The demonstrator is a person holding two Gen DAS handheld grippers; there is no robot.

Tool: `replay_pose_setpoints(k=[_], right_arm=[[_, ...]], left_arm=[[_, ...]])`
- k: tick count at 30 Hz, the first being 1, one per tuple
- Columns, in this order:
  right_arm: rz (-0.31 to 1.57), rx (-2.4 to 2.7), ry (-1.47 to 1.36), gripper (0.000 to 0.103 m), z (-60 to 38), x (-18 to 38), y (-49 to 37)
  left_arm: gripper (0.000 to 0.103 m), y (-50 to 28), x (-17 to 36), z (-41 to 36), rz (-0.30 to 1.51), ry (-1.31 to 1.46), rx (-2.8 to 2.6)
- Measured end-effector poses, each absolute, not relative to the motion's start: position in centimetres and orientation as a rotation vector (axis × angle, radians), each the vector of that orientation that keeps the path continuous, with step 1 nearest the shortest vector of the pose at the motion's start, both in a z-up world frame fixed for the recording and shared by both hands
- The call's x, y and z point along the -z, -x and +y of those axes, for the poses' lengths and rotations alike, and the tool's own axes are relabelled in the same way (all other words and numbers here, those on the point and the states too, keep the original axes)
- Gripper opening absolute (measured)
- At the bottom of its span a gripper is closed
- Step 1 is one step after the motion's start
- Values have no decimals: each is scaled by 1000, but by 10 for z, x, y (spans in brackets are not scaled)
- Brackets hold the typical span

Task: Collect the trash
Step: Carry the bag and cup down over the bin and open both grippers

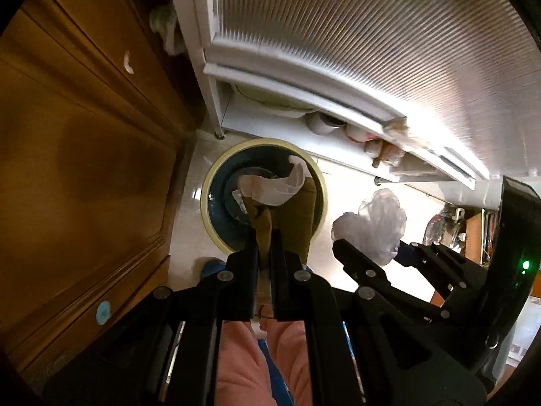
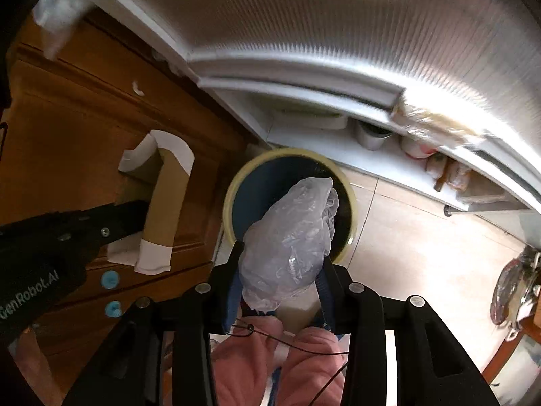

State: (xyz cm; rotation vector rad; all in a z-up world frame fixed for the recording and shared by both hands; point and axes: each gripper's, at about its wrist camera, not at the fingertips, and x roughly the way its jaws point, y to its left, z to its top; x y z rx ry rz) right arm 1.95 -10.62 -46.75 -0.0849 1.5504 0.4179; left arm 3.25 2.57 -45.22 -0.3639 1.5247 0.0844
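A round bin (image 1: 216,169) with a cream rim and a dark blue inside stands on the tiled floor. My left gripper (image 1: 265,233) points down over it, shut on a folded brown paper piece (image 1: 297,216) with white edges that hangs into the bin's mouth. To its right, my right gripper (image 1: 375,247) is shut on a crumpled clear plastic bag (image 1: 375,223). In the right wrist view the right gripper (image 2: 282,257) holds the plastic bag (image 2: 290,233) above the bin (image 2: 233,189). The left gripper (image 2: 142,209) holds the paper piece (image 2: 165,203) at the left.
A brown wooden cabinet (image 1: 84,135) stands left of the bin. Behind it is a white unit with a ribbed door (image 1: 355,34) and cups on a low shelf (image 1: 324,125). A person's pink trouser legs (image 2: 270,355) are below the grippers. Clutter (image 2: 517,287) lies at the right.
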Motion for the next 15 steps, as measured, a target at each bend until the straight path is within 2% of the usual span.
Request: replay_pose_setpoints(k=[3,7,9,11,12,13,14,15], right_arm=[[1560,-434,95,40,-103,494,-25],[1585,-444,87,47,-101,521,-32],[1588,-440,82,50,-101,529,-36],[1585,-435,76,55,-98,533,-37],[1582,-431,73,55,-97,534,-38],[1580,-423,78,59,-98,534,-38],[1580,-424,71,62,-99,534,-39],[1578,-422,65,62,-99,534,-38]], left_arm=[[3,-37,475,27,1528,371,-77],[4,-40,494,28,1535,368,-72],[9,-37,497,30,1551,361,-76],[37,-37,501,32,1561,354,-84],[45,-36,500,35,1551,353,-101],[61,-36,498,36,1546,358,-106],[68,-35,496,37,1539,362,-113],[68,-35,495,39,1533,363,-118]])
